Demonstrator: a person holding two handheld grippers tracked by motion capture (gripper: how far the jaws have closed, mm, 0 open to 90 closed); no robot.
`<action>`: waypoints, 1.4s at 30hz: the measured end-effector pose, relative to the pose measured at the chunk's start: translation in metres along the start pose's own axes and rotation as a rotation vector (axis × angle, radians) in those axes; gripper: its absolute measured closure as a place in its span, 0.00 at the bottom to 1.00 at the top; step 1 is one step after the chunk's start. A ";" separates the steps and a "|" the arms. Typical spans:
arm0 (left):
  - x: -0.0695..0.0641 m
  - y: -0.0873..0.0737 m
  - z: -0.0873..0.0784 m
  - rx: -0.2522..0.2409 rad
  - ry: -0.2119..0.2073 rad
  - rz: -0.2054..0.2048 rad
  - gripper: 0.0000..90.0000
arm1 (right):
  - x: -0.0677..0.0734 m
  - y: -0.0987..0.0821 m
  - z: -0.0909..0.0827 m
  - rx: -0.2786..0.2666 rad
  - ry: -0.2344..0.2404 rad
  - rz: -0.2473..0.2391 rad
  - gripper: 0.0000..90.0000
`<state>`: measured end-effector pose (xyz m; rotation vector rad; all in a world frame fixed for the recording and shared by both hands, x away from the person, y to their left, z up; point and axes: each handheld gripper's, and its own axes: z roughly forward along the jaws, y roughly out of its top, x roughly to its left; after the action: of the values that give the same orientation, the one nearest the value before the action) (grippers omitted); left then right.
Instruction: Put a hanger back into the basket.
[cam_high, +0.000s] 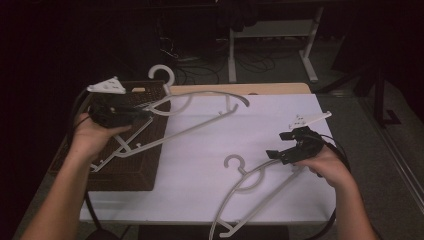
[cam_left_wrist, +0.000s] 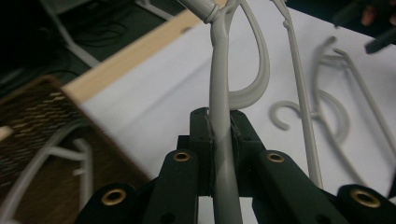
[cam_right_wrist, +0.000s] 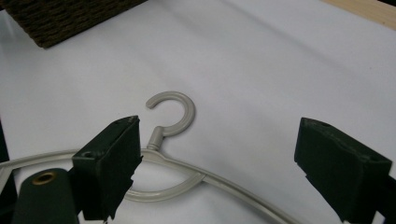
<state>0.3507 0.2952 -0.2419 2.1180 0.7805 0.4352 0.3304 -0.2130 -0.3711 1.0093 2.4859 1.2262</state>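
Left tool (cam_high: 142, 114): clamped on the arm of the raised hanger (cam_high: 200, 107), pads tight on the grey plastic.
Raised hanger: held off the counter (cam_high: 200, 165), one end over the basket (cam_high: 142, 172), hook (cam_high: 162, 75) pointing away.
Right tool (cam_high: 277, 145): jaws wide apart, gripping nothing.
Flat hanger (cam_high: 250, 187): lies on the counter at the near edge; its arm passes by the right tool's pad, perhaps touching.
Basket: dark wicker, at the counter's left.

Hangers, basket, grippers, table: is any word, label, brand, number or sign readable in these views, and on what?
None: no readable text.
Hanger in the left gripper: plain grey plastic, no marking.
Hanger on the table: no marking.
Woven basket: no label.
White table cover: blank.
Right gripper: bare black jaws.
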 end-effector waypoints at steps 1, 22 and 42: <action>0.006 -0.002 -0.006 -0.008 0.023 -0.005 0.92 | 0.001 -0.003 0.002 -0.006 -0.003 0.004 0.15; 0.107 -0.100 -0.072 -0.010 0.320 -0.213 0.92 | 0.010 -0.033 0.020 0.000 -0.079 0.044 0.07; 0.122 -0.133 -0.008 0.162 0.360 -0.281 0.88 | 0.009 -0.032 0.020 -0.003 -0.081 0.039 0.07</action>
<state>0.3871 0.4433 -0.3388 2.0589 1.3410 0.6266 0.3166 -0.2081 -0.4075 1.0886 2.4136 1.1755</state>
